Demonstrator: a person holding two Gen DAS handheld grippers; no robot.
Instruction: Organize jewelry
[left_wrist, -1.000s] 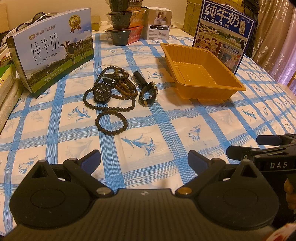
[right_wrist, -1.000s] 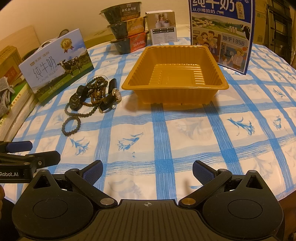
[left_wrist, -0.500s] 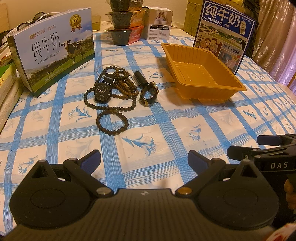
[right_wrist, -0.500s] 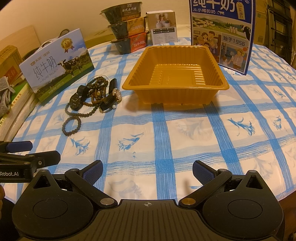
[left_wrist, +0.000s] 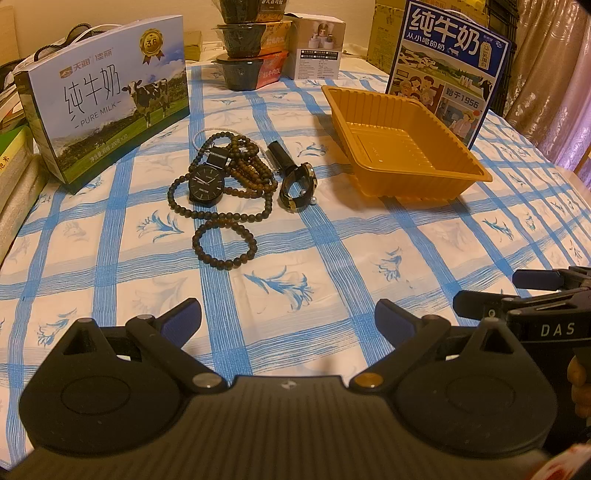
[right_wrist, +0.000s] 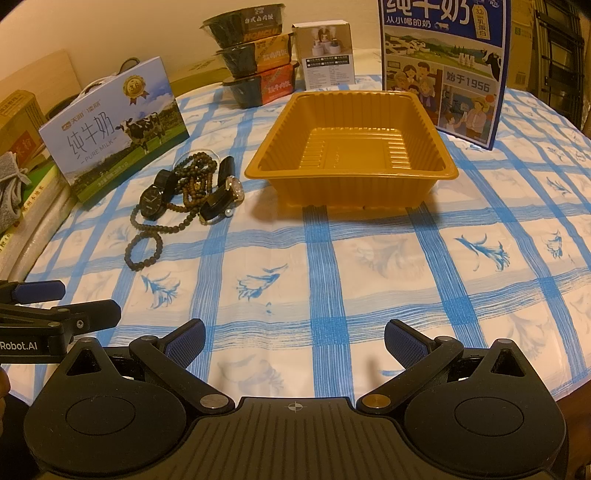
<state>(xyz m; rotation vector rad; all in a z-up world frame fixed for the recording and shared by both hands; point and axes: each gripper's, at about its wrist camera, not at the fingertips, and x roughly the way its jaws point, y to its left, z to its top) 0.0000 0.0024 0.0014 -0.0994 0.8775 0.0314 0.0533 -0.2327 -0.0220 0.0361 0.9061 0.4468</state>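
Not yet started: both jaws spread wide, empty, near edge. Next, reach left gripper (left_wrist: 288, 319) to beaded bracelet (left_wrist: 224, 244), then orange tray (left_wrist: 436, 173), far right.

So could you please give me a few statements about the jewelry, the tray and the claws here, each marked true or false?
1. The orange tray holds nothing. True.
2. The left claw grips a bead bracelet. False: it is open, holding nothing.
3. The black-faced watch lies among the wooden beads. True.
4. The second watch sits inside the tray. False: it lies on the tablecloth beside the tray.
5. The right claw is open. True.
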